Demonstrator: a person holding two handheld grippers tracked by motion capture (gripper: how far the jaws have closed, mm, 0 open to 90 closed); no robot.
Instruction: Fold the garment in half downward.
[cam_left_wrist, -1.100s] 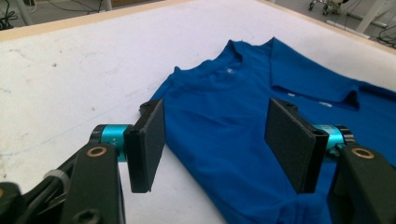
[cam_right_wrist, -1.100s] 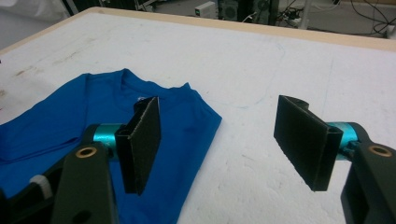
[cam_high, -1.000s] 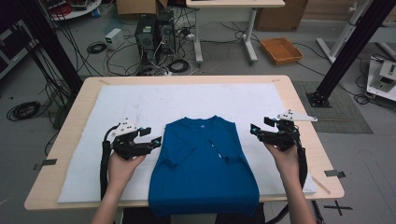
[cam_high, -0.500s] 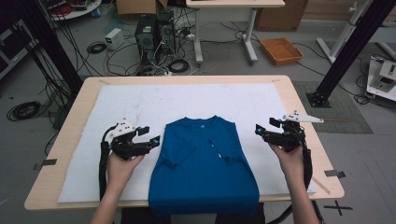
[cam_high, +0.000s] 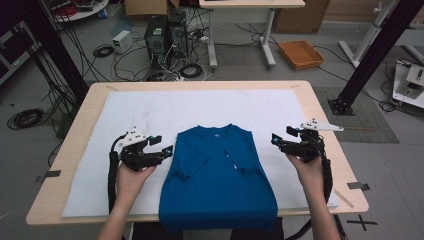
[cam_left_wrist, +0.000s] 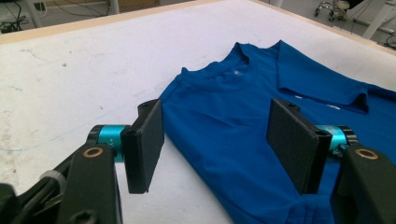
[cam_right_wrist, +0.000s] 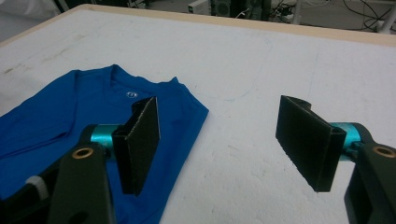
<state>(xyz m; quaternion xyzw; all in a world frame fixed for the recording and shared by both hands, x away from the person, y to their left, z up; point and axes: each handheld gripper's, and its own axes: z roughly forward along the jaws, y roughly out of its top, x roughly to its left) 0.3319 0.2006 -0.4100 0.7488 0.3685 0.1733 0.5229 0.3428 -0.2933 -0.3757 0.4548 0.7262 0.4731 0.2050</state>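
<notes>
A blue T-shirt (cam_high: 220, 175) lies flat on the white mat (cam_high: 150, 110), collar away from me, both sleeves folded inward over the chest; its hem hangs over the table's near edge. My left gripper (cam_high: 169, 151) is open just left of the shirt's left shoulder edge, jaws straddling that edge of the T-shirt (cam_left_wrist: 224, 121) in the left gripper view (cam_left_wrist: 215, 144). My right gripper (cam_high: 275, 140) is open a short way right of the shirt, apart from it. In the right gripper view (cam_right_wrist: 224, 140) the T-shirt (cam_right_wrist: 70, 116) lies to the left.
The wooden table (cam_high: 320, 115) frames the mat. Behind it on the floor stand computer towers (cam_high: 162, 35) with tangled cables, a desk and an orange tray (cam_high: 300, 54). Black frame posts (cam_high: 370, 55) rise at the right and left.
Both grippers have drifted slightly outward and away from the shirt, the right one moving further right. The shirt has not moved.
</notes>
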